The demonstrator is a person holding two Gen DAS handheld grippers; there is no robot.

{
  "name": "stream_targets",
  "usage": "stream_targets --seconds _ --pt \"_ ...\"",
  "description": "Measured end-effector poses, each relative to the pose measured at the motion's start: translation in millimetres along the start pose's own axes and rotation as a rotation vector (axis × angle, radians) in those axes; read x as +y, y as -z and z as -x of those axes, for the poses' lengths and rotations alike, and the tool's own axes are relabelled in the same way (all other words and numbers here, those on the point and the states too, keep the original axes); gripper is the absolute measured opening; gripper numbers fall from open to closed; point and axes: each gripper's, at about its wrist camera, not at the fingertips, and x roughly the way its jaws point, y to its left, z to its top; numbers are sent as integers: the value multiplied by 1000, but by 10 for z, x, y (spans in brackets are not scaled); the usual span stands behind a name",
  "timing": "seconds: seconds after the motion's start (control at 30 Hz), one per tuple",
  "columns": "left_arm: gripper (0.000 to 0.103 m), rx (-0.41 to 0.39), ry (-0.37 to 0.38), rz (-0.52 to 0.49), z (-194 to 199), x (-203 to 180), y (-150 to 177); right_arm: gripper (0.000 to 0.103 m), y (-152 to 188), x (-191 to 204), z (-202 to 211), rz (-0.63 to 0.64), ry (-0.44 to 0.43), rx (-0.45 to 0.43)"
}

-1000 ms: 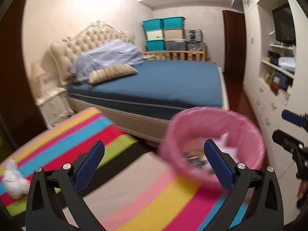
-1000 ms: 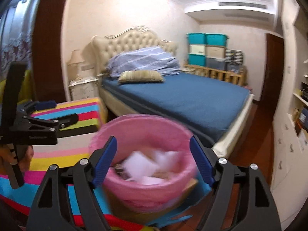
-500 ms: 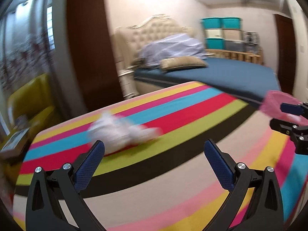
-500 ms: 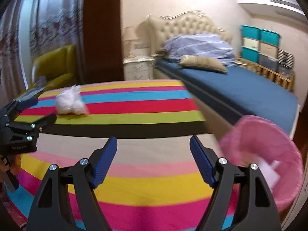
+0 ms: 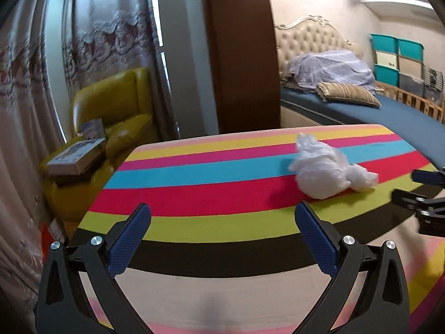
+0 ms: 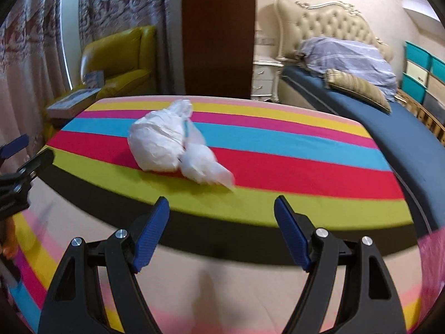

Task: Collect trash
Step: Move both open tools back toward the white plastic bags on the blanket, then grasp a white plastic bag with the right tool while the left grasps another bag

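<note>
Both pairs of jaws are spread wide and nothing is held between them: those of the left gripper (image 5: 222, 222) and those of the right gripper (image 6: 221, 213) are poised over the near part of the striped tabletop (image 5: 194, 192). Each gripper is also caught at the edge of the other's view, only partly, cut off by the frame.

One piece of trash is seen, a crumpled white plastic bag (image 6: 172, 144), knotted into two lumps. It is laid on the red stripe toward the far edge of the tabletop, ahead of the right gripper and ahead and to the right of the left one, well apart from both. Its outline is slightly smeared by blur.

At the lower right edge of the right wrist view a pink blur (image 6: 432, 253) is cut off and cannot be identified.

Beyond the far left corner of the tabletop a yellow armchair (image 5: 116, 108) is seen, with a flat box (image 5: 76, 157) resting on its arm; the print on it cannot be read. Farther right, a bed (image 6: 389, 128) with a tufted headboard is partly shown, with one striped pillow (image 6: 358, 89) on it.
</note>
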Motion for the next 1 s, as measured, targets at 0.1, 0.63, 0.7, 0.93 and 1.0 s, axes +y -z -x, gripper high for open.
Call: stream_targets --seconds 0.1,0.63,0.7,0.93,1.0 --pt "97 -10 -14 9 -27 39 -25 75 -171 94 -270 11 1 32" --pt "97 50 86 21 -276 -108 -205 21 -287 70 -547 -52 -110 80" --pt "97 76 123 13 -371 -210 -245 19 -203 34 -387 -43 -86 47" --pt "97 151 200 10 -780 -690 -399 19 12 -315 98 -125 -50 -42" --pt "97 159 190 -10 -887 -852 -425 19 74 -381 203 -131 -42 -56"
